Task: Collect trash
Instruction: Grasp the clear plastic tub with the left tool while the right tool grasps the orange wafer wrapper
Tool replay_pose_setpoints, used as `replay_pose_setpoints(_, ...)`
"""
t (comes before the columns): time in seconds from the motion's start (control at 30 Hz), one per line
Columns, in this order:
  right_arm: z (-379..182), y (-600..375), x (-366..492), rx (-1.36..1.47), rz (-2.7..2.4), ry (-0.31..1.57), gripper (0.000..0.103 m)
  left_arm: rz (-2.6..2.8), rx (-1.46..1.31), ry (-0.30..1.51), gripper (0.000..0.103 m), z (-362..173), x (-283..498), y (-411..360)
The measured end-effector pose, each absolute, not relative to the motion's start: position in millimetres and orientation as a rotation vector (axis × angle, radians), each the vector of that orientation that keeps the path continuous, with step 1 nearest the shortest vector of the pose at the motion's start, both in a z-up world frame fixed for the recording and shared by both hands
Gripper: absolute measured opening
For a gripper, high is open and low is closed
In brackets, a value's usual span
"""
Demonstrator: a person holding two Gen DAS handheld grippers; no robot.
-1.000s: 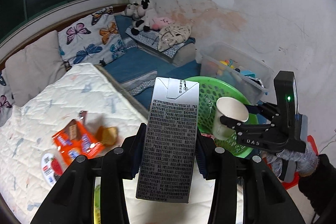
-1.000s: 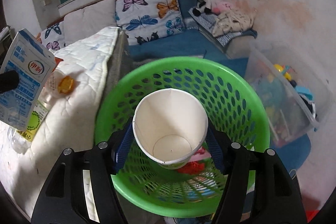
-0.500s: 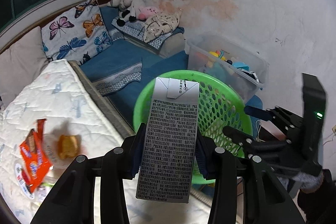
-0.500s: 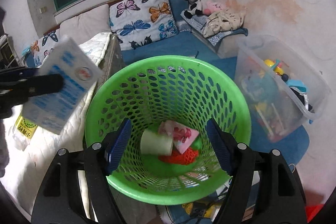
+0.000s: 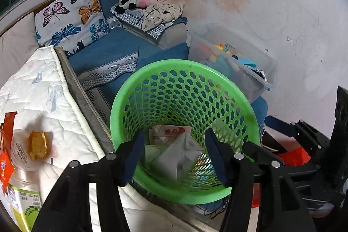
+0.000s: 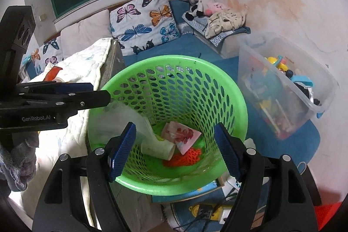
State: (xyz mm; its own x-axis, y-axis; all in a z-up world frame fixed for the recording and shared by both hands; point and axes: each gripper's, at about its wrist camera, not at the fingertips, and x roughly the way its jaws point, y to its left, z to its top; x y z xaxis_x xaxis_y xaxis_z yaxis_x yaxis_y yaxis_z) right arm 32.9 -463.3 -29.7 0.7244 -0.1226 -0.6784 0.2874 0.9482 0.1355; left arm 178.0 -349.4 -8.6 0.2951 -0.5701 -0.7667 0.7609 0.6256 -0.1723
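Released from your left gripper (image 5: pixel 174 152), whose jaws have just been opening, the milk carton (image 5: pixel 178 156) is dropping into the green basket (image 5: pixel 152 79); your right gripper (image 6: pixel 175 145) is hanging open, empty.

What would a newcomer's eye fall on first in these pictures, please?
The green basket fills the middle, with a carton, a paper cup and wrappers in its bottom. Behind it a butterfly pillow leans at the bed's head, and a clear toy bin stands by the stained wall.

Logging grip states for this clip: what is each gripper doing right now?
Left gripper: jaws just opening, carton dropping free into the basket.
Right gripper: open, empty.
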Motion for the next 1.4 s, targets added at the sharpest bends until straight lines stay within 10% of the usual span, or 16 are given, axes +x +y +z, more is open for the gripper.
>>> replay_pose_setpoints(1.4,-6,-318,69,0.144,0.046,0.719,0.075,-0.325,0.045,0.842,0.056,-8,162,-15)
